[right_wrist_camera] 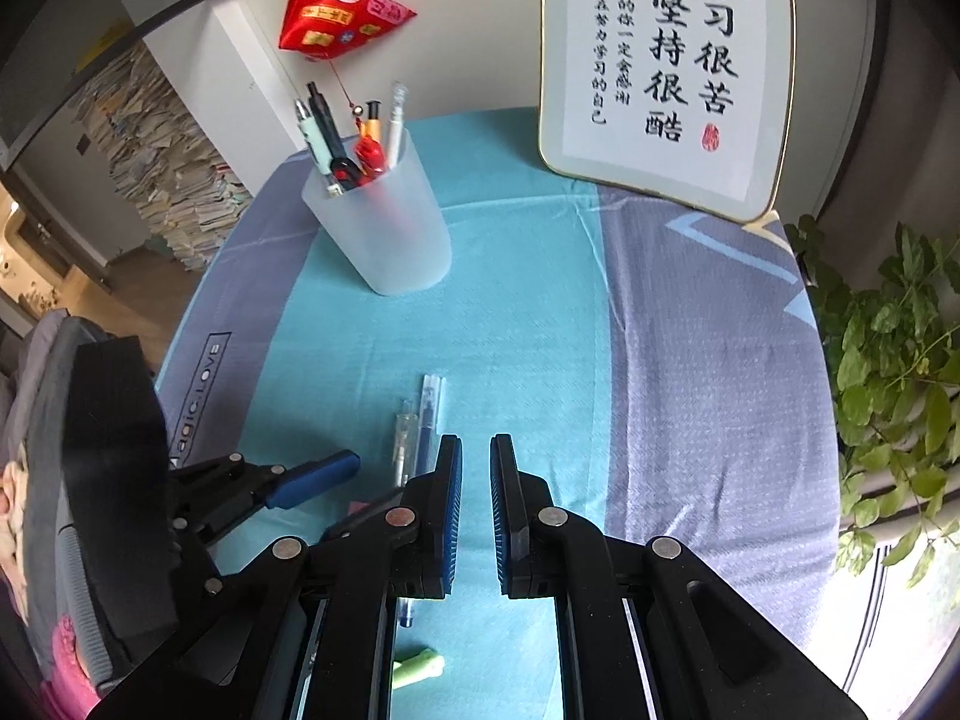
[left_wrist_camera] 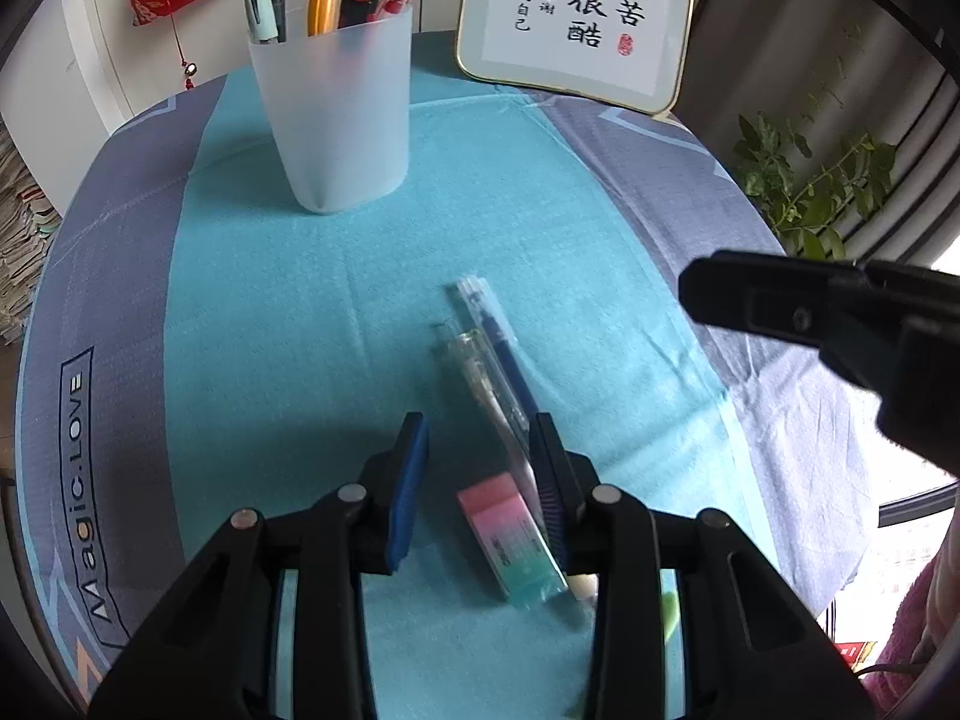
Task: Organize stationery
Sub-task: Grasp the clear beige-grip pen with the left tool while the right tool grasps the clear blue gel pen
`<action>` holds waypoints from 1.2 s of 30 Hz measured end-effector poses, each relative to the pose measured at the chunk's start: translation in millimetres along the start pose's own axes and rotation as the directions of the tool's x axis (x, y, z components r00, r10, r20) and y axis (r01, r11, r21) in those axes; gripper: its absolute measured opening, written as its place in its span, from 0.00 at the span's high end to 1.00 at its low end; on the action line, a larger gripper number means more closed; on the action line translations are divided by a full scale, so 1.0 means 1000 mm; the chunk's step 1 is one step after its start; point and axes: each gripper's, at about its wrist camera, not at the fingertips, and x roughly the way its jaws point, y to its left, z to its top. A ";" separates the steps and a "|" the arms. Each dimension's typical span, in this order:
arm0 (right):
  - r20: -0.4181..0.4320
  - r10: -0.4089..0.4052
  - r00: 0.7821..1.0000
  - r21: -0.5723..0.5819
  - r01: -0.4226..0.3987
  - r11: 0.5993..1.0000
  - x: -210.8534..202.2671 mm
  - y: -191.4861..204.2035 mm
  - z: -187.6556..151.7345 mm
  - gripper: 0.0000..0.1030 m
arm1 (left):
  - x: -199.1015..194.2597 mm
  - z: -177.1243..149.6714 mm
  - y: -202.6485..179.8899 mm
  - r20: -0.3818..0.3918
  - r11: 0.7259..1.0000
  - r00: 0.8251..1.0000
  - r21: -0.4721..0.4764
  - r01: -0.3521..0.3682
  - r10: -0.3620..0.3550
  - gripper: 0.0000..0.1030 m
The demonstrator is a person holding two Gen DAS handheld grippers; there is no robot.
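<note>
Left gripper [left_wrist_camera: 480, 480] is wide open, holding nothing, low over the teal-and-grey cloth-covered counter [left_wrist_camera: 270, 300]. Between its fingers lies the pink-to-teal gradient rectangular eraser [left_wrist_camera: 510, 540], nearer the right finger than the left. Just beside it, running diagonally away from me, are a clear-barrelled pen with white grip [left_wrist_camera: 486, 378] and a dark blue pen in a clear sleeve [left_wrist_camera: 498, 336]; both touch or nearly touch each other, and their near ends pass right by the right finger. Right gripper [right_wrist_camera: 476, 510] is open only a narrow gap, empty, hovering just right of the pens in its own view. Target looks like the frosted translucent plastic pen cup [left_wrist_camera: 336, 114], upright at the far side, well apart from the loose items and already stocked with pens. A small light-green item [right_wrist_camera: 417, 666] lies near the counter's front edge; can't tell what it is. My read: eraser pick is next. Risks: closing now likely catches the clear pen along with the eraser, since it lies against the right finger. An off-centre close would skid the eraser sideways. The cloth could bunch under the fingertips if I go lower. The two grippers are close, so a clash is possible if both move in.
</note>
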 end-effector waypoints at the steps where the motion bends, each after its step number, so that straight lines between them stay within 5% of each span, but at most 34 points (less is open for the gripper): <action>1: -0.003 0.001 1.000 0.002 -0.001 1.000 0.002 0.000 0.001 0.92 | 0.001 0.000 0.001 -0.004 1.000 1.000 -0.003 0.001 -0.001 0.67; 17: -0.057 0.032 0.998 -0.014 -0.033 0.999 0.039 0.017 0.017 0.92 | 0.005 0.014 0.013 0.000 0.995 0.999 -0.090 0.037 -0.038 0.84; 36: -0.116 -0.014 0.993 -0.029 0.011 1.000 0.078 0.031 0.028 0.92 | -0.002 0.010 0.030 -0.004 0.994 0.999 -0.102 0.033 -0.034 0.81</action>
